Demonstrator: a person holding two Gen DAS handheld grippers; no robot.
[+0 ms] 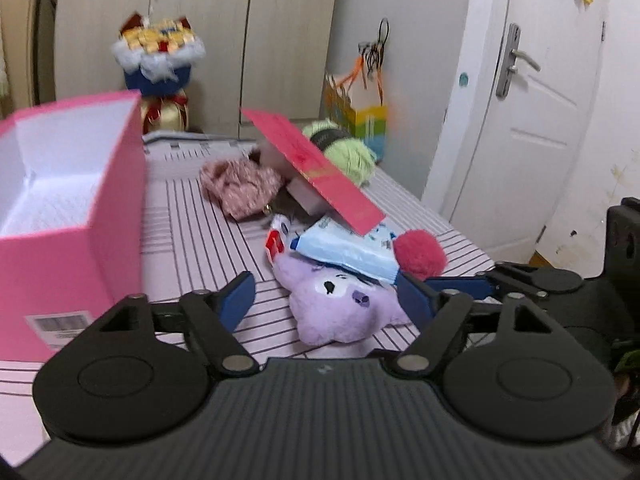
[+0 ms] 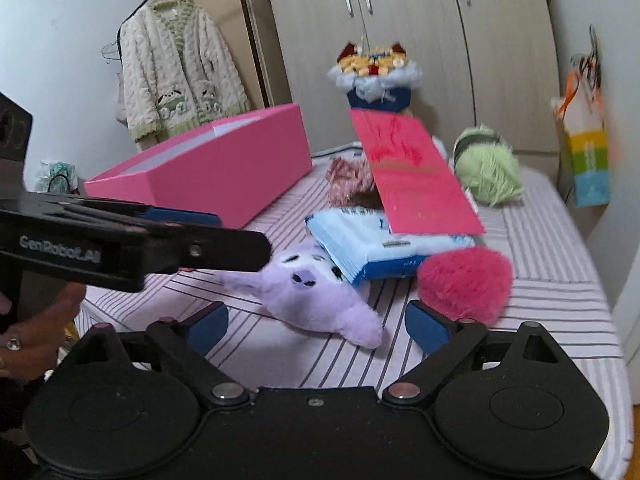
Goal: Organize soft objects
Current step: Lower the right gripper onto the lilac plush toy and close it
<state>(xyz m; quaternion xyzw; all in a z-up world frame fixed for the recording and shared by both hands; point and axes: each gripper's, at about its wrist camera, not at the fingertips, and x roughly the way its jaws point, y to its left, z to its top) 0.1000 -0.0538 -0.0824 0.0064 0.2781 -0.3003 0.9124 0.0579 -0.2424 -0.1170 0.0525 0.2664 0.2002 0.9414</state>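
Note:
A purple plush toy [image 1: 340, 304] [image 2: 320, 300] lies on the striped table. A light blue tissue pack [image 1: 352, 250] [image 2: 372, 244] rests partly on it. A pink pom-pom [image 1: 420, 254] [image 2: 466, 280] lies to the right. A green yarn ball [image 1: 348, 148] [image 2: 486, 168] and a pinkish knit piece [image 1: 240, 184] [image 2: 346, 178] lie farther back. The pink box lid [image 1: 316, 168] [image 2: 416, 176] leans tilted over the pile. The open pink box [image 1: 76, 216] [image 2: 208, 172] stands at left. My left gripper [image 1: 324, 296] is open around the plush. My right gripper [image 2: 316, 326] is open, just before the plush.
A wardrobe [image 1: 200, 20] and a white door [image 1: 540, 100] stand behind. A blue flower bouquet [image 1: 158, 60] [image 2: 376, 76] and a colourful gift bag [image 1: 360, 112] [image 2: 588, 160] sit at the back. A knit cardigan [image 2: 176, 76] hangs at left. The table edge [image 2: 608, 320] runs at right.

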